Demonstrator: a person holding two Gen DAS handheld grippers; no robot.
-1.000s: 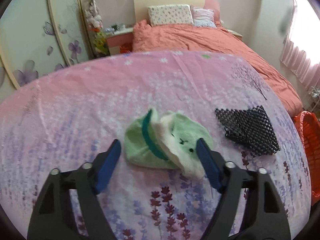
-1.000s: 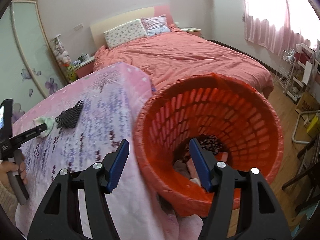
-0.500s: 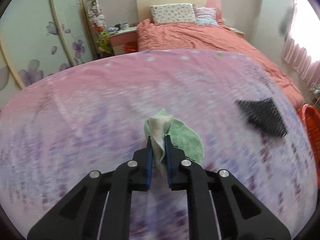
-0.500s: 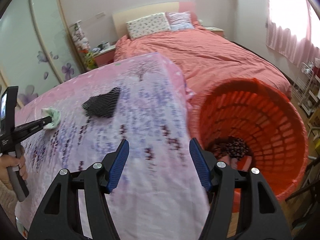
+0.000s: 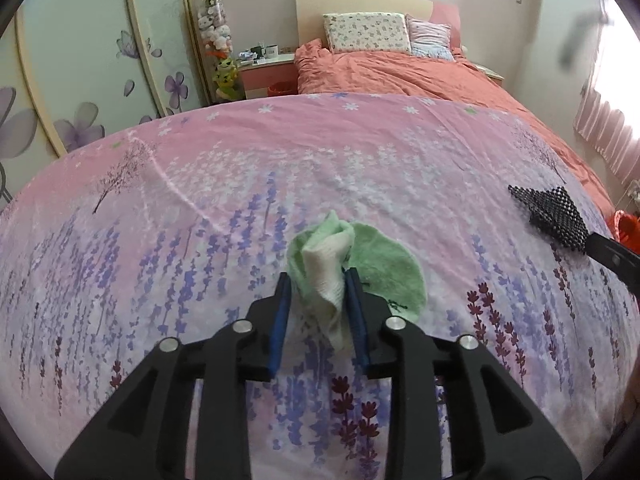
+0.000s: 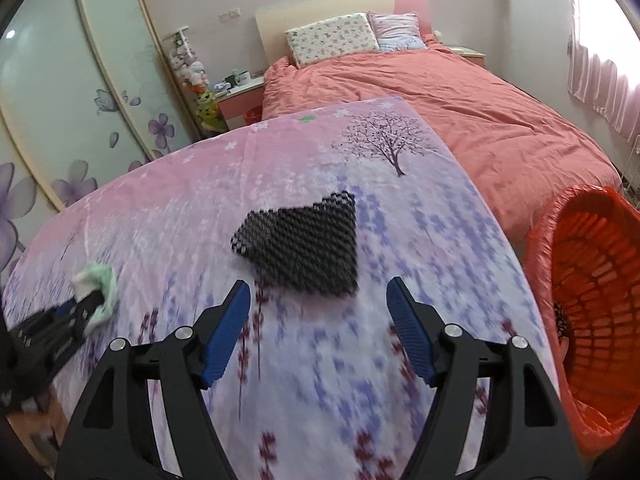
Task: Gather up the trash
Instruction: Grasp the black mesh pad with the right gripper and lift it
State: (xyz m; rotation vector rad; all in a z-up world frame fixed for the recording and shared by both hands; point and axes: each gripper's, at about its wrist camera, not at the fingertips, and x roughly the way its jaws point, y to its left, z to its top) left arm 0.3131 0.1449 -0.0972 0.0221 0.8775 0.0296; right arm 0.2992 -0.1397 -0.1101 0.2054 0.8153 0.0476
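While my left gripper (image 5: 318, 312) sits low in the centre of its own view, the green and white cloth (image 5: 332, 272) is bunched between its two blue pads, which press the fold from both sides; the jaws are narrow and opening at this moment, yet the cloth is still pinched. Its green round part spreads to the right of the pads and rests on the pink flowered sheet (image 5: 280, 152). From the right wrist view I see the same cloth (image 6: 96, 284) at the left edge of the frame, caught at the tip of the left gripper (image 6: 86, 308).

Further right on the sheet lies a black mesh piece (image 6: 306, 250), flat, in the middle of the right wrist view and just above my right gripper (image 6: 318, 326). That gripper stands wide, its jaws opening, with nothing between its pads; the mesh is ahead of the fingertips and not touched as far as I can tell. In the left wrist view the mesh (image 5: 554, 216) shows at the right edge.

An orange basket (image 6: 592, 280) stands at the right edge of the right wrist view, beside the sheet's edge, with some dark patterned fabric low inside it. Behind, toward the top of both frames, a bed (image 6: 460, 108) with a salmon cover and two pillows (image 6: 334, 38) stands against the far wall.
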